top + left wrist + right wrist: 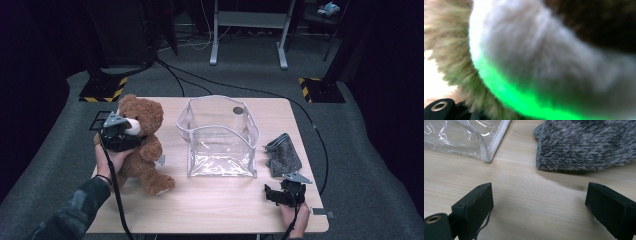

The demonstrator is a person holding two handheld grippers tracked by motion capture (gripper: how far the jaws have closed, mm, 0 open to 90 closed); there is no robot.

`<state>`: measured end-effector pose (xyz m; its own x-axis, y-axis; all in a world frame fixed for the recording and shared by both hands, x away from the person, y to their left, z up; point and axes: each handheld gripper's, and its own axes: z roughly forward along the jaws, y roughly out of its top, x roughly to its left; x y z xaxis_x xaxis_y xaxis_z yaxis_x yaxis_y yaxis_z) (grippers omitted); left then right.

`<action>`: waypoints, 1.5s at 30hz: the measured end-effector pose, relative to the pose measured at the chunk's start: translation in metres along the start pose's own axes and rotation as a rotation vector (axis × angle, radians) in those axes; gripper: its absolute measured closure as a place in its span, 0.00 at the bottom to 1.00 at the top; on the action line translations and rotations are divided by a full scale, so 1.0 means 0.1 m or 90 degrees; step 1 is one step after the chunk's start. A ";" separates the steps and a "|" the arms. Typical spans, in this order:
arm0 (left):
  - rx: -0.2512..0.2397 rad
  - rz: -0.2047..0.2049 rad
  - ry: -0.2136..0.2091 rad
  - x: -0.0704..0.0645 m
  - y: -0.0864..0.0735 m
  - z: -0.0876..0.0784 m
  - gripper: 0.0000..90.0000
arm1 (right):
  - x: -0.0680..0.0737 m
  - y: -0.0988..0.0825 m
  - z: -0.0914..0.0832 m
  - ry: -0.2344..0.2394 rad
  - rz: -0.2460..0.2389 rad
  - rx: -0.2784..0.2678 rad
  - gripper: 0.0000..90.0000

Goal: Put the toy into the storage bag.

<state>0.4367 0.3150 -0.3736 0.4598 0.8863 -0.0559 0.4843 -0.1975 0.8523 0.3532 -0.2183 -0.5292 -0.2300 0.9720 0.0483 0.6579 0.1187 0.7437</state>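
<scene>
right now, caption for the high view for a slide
Left gripper clamps a teddy bear beside a clear bag; right gripper rests open.

light: dim room, lit table [220, 200] | left gripper view: blurred, green glare

Setting: a lab or recording room, not a home. A small wooden table [225, 200] stands alone in the middle of the high view on grey carpet [350, 165], with darkness all round its lit patch. Black-and-yellow hazard-striped stand bases [102, 90] sit on the floor at upper left and upper right, each under a dark upright. Black cables [200, 80] run loose across the carpet from the top toward the table's right side. At top centre, the grey metal legs of a workbench frame [248, 30], with more wiring behind. Overall: test-rig furnishing, no domestic fittings.
</scene>
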 end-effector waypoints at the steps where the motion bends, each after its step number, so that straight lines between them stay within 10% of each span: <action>1: -0.005 -0.002 0.001 0.01 0.03 0.00 0.54 | 0.00 0.00 0.00 0.000 0.000 0.000 0.08; 45: -0.078 0.031 0.065 0.09 1.20 -0.19 0.53 | 0.00 0.00 0.00 -0.006 -0.009 0.001 0.08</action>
<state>0.4849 0.3073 -0.2620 0.3987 0.9164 0.0349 0.3661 -0.1939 0.9101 0.3535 -0.2181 -0.5293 -0.2324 0.9721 0.0307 0.6552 0.1332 0.7436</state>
